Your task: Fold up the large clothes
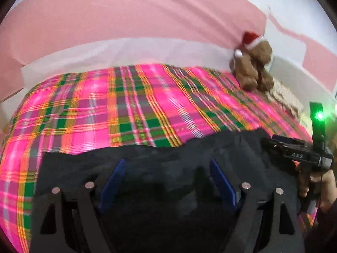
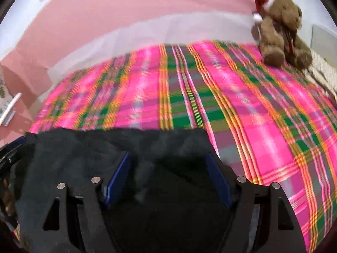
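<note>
A black garment [image 1: 147, 158] lies on the near part of a bed with a pink and green plaid cover [image 1: 126, 105]. My left gripper [image 1: 167, 169] hovers over the garment, open. Its blue pads [image 1: 113, 181] stand wide apart with only flat black cloth below them. In the right wrist view the same garment [image 2: 94, 147] fills the lower left. My right gripper [image 2: 168, 166] is open above its right part, with a loose fold of cloth lying between the blue pads [image 2: 219, 179], which do not press on it. In the left wrist view the right gripper [image 1: 294, 149] shows at the garment's right edge, held by a hand [image 1: 320, 183].
A brown teddy bear [image 1: 252, 67] [image 2: 282, 29] in a red Santa hat sits at the bed's far right corner against a pink wall [image 1: 126, 16]. A patterned pillow [image 1: 284, 99] lies beside it. The plaid cover [image 2: 231, 105] stretches beyond the garment.
</note>
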`<state>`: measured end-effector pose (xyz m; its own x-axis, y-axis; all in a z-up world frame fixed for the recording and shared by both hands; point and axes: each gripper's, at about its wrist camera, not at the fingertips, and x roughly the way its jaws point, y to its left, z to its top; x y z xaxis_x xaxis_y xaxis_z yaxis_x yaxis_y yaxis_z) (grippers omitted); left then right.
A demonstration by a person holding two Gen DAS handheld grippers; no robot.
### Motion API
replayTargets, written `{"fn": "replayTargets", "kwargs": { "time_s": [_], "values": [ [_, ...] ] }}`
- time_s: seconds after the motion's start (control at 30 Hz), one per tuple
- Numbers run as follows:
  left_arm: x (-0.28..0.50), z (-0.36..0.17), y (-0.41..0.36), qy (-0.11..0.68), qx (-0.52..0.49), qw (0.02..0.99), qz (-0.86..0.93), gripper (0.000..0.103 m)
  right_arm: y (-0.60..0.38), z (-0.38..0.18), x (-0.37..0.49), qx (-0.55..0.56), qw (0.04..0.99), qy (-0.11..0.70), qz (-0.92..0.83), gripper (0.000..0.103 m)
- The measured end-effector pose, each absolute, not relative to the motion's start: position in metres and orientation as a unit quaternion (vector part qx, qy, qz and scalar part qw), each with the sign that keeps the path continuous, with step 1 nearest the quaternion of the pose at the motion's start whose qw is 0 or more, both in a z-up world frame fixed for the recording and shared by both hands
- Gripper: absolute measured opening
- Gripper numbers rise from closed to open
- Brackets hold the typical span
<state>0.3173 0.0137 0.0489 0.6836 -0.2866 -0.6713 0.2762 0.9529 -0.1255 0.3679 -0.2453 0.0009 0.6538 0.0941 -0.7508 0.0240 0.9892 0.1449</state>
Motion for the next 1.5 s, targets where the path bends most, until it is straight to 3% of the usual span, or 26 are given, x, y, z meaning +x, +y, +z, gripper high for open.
{"fn": "replayTargets", "kwargs": {
  "time_s": [0.13,0.4,0.6,0.8,1.0,1.27,1.5],
  "values": [
    [0.348,0.012,-0.001,0.406,0.005,0.904,-0.134,0.084,-0.257,-0.024,0.380,0.092,0.892,0.442,0.014,0.074],
    [0.353,-0.016,0.000,0.396,-0.005,0.911,-0.116,0.084,-0.252,-0.055,0.396,0.083,0.887,0.453,0.003,0.074],
    [0.352,0.002,0.008,0.415,-0.008,0.904,-0.104,0.080,-0.258,-0.043,0.392,0.091,0.883,0.461,-0.001,0.074],
    [0.309,0.050,0.072,0.349,-0.002,0.933,-0.085,0.080,-0.272,0.007,0.340,0.092,0.914,0.394,0.021,0.074],
    [0.321,0.006,0.146,0.389,-0.073,0.918,-0.032,0.080,-0.286,-0.029,0.339,0.114,0.900,0.420,0.017,0.074],
    [0.330,-0.021,0.140,0.381,-0.083,0.920,-0.029,0.082,-0.282,-0.054,0.347,0.100,0.902,0.420,0.004,0.074],
    [0.321,0.000,0.135,0.379,-0.060,0.923,-0.018,0.081,-0.281,-0.040,0.344,0.086,0.900,0.426,-0.014,0.074]
  ]
}}
